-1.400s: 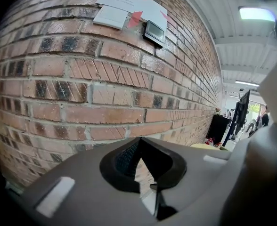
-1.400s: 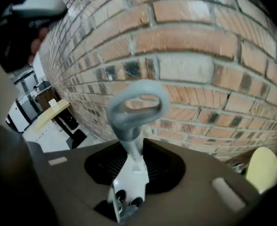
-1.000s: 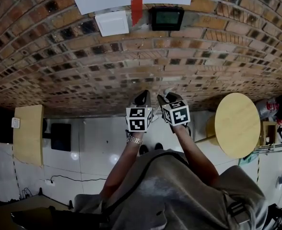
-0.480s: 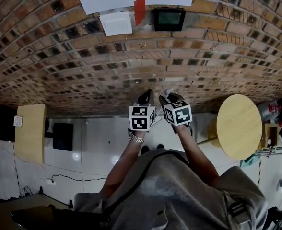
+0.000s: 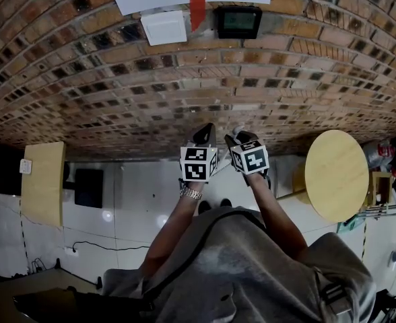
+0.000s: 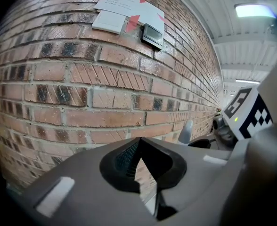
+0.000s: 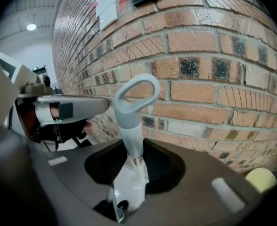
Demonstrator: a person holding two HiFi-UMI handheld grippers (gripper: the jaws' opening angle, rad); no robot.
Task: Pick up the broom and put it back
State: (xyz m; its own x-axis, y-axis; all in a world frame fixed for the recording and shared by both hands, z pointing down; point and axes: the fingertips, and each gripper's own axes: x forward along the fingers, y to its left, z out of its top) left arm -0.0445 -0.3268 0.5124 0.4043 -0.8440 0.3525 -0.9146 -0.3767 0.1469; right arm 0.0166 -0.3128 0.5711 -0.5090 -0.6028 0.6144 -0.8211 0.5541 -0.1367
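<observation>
The broom shows only as its pale grey handle [image 7: 131,121] with a loop at the top, standing upright close to the brick wall. My right gripper [image 7: 134,166] is shut on this handle just below the loop. In the head view the right gripper [image 5: 238,138] and the left gripper [image 5: 201,136] sit side by side in front of the wall, and the handle's loop [image 5: 236,131] pokes up between the right jaws. My left gripper [image 6: 137,147] is shut with nothing in it, its tips meeting. The broom head is hidden.
The brick wall [image 5: 117,86] carries a taped paper notice, a white box [image 5: 164,27] and a small black display [image 5: 237,21]. A round wooden table [image 5: 333,173] stands at the right and a wooden cabinet [image 5: 42,184] at the left, both on the pale tiled floor.
Against the wall, the right gripper with the broom handle has sunk a little. The left gripper has kept still.
</observation>
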